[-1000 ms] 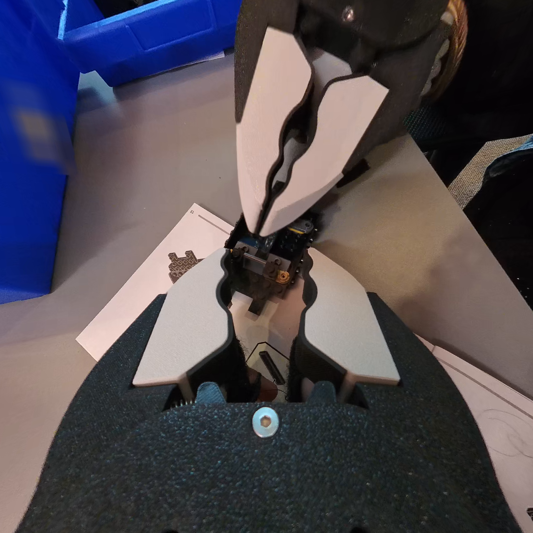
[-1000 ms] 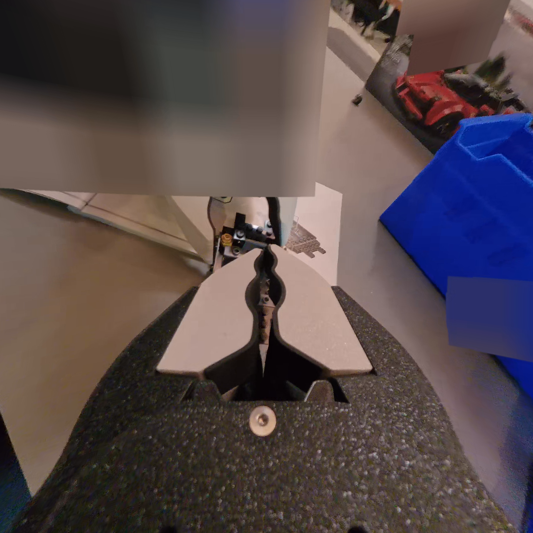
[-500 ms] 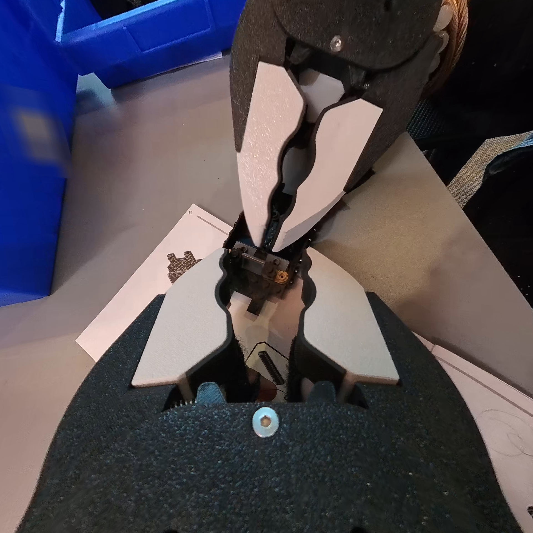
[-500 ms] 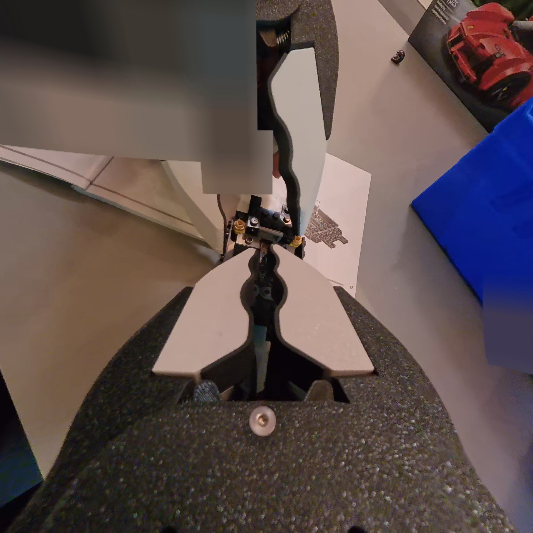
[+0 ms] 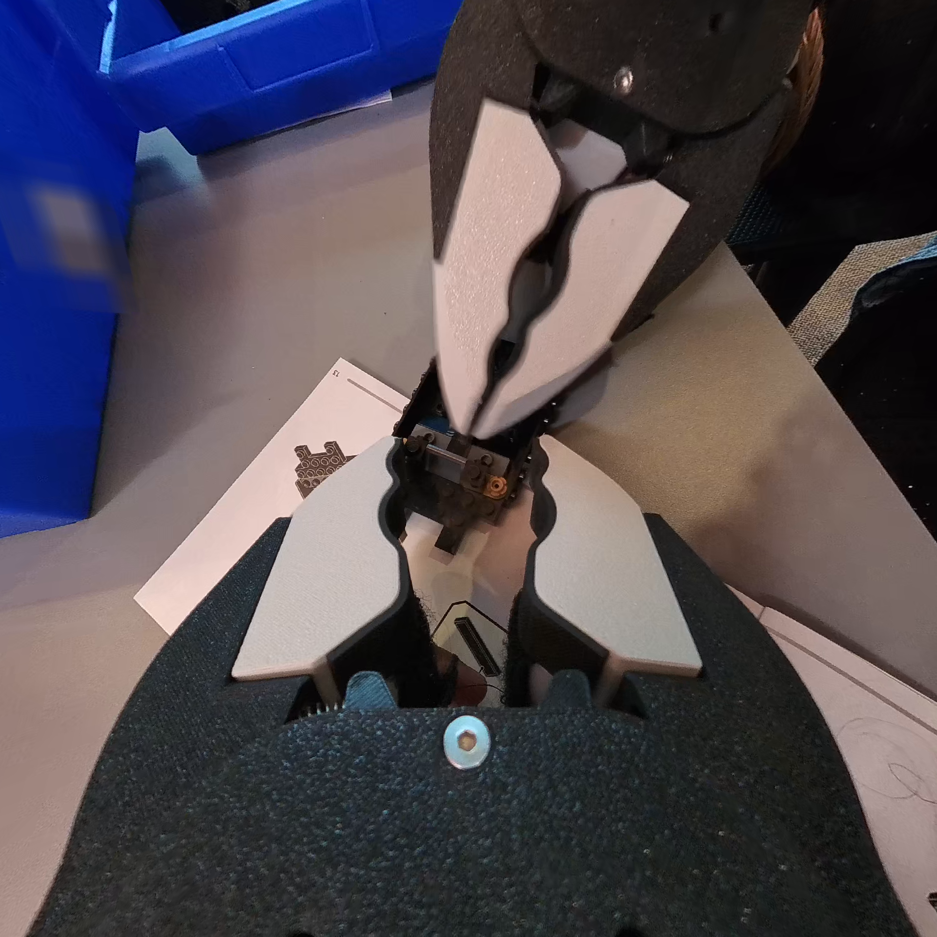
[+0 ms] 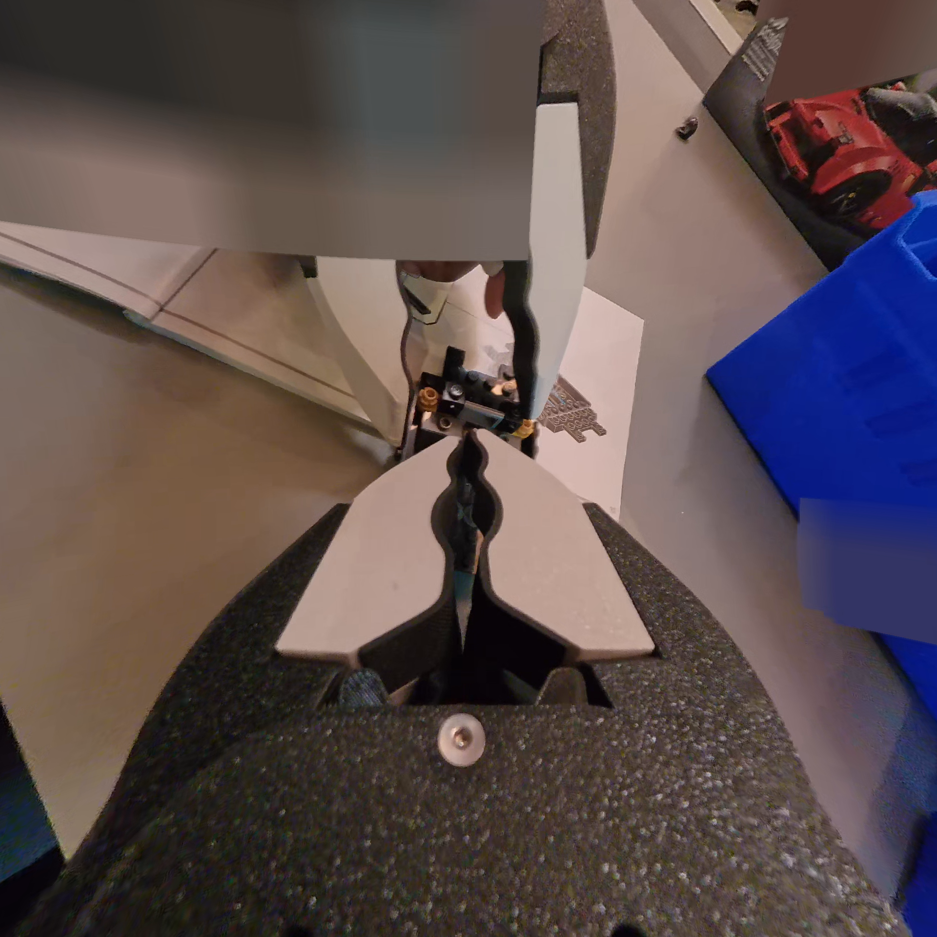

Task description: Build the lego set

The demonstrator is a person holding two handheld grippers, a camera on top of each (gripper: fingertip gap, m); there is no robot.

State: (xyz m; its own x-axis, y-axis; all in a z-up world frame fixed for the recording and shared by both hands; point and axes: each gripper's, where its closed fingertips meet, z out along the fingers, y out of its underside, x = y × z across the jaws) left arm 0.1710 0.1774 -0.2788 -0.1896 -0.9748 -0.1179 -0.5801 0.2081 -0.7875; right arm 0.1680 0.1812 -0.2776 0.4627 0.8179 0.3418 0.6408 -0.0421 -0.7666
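A small black lego assembly [image 5: 451, 499] with a grey bar and orange studs sits over an instruction sheet [image 5: 253, 527]. My left gripper [image 5: 466, 471] is shut on its two sides and holds it. My right gripper [image 5: 469, 431] comes down from above, shut, with its tips touching the grey bar on top of the assembly. In the right wrist view my right gripper [image 6: 466, 437] is shut just before the assembly [image 6: 464, 405], and the left fingers [image 6: 555, 243] flank it. Whether a small piece sits between the right tips is hidden.
Blue bins stand at the far left [image 5: 253, 66] and near left [image 5: 45, 329]; one also shows in the right wrist view [image 6: 836, 385]. A box with a red car picture [image 6: 836, 152] and a small dark loose piece [image 6: 688, 127] lie beyond. The table edge [image 5: 760, 284] runs on the right. My left and right fingertips are right by each other.
The right gripper's fingers, slightly parted half a second ago, have closed again and its tips pressed onto the top of the assembly. The left gripper keeps hold and has not moved.
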